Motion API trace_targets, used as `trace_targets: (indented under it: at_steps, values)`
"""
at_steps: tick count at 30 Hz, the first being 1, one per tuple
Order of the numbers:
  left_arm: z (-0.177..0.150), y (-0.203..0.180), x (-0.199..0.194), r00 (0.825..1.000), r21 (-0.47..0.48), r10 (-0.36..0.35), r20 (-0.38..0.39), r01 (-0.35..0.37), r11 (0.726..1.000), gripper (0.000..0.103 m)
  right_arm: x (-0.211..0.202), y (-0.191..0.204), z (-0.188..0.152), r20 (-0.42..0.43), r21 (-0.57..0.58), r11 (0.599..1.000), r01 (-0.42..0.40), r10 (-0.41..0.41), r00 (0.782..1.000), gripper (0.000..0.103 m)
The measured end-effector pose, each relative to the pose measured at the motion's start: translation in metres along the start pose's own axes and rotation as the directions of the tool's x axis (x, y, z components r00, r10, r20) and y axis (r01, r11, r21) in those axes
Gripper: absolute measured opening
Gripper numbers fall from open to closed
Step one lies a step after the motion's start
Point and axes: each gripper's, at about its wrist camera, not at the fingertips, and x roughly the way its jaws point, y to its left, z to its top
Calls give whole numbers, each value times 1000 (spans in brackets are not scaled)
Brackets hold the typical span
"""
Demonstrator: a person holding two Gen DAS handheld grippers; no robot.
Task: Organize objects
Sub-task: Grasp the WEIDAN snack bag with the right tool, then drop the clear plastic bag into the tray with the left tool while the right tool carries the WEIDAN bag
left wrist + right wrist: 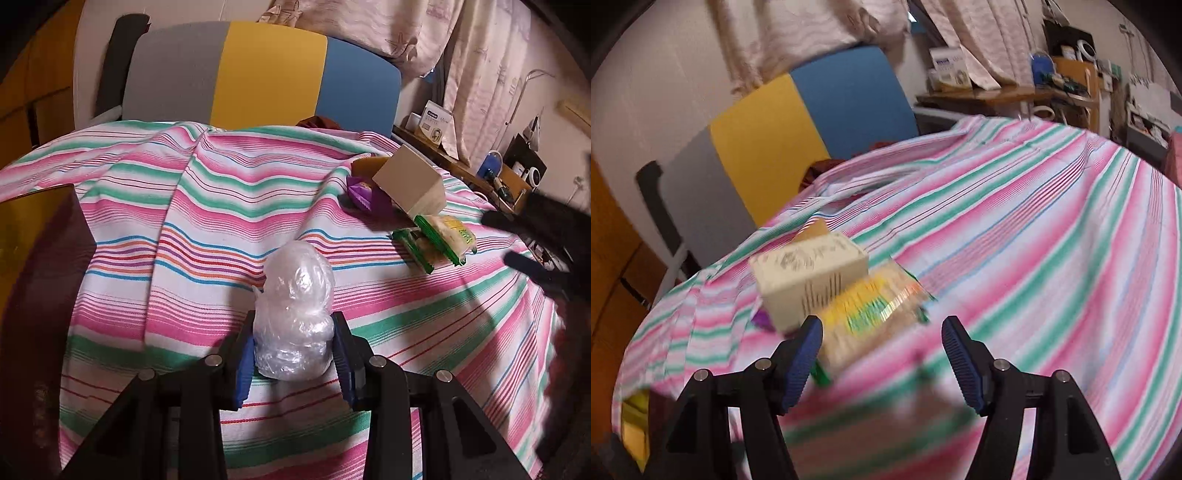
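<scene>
My left gripper [293,354] is shut on a crumpled clear plastic bag [295,314] and holds it just above the striped cloth [207,206]. Farther right lie a beige cardboard box [410,184], a purple packet [364,194] and green-edged snack packets [437,238]. In the right wrist view my right gripper [882,350] is open and empty, its left finger close to the blurred beige box [809,280] and the yellow-green snack packet [871,314]. The right gripper also shows as a dark blur in the left wrist view [535,273].
A chair with a grey, yellow and blue back [258,74] stands behind the cloth. A dark yellow-edged container [33,240] sits at the left. A wooden shelf with boxes and small items [461,162] runs along the right wall, under curtains [480,74].
</scene>
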Motion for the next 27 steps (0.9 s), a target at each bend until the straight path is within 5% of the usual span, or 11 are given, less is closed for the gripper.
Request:
trace_targets:
  at_steps: [6,19,27]
  values:
    - [-1,2,-1,1000,-6,-12,4,12,1000,38,53,14,11,-118,23,996,87,-83,989,71]
    - [-2,5,-1,999,-18,-35,1,35,999,38,-12,-38,-59,-41,-51,998,-43,41,998,65]
    - [-2,4,-2,1000,-14,-31,1,31,999,38,6,-33,-42,-88,67,998,-4,10,996,65]
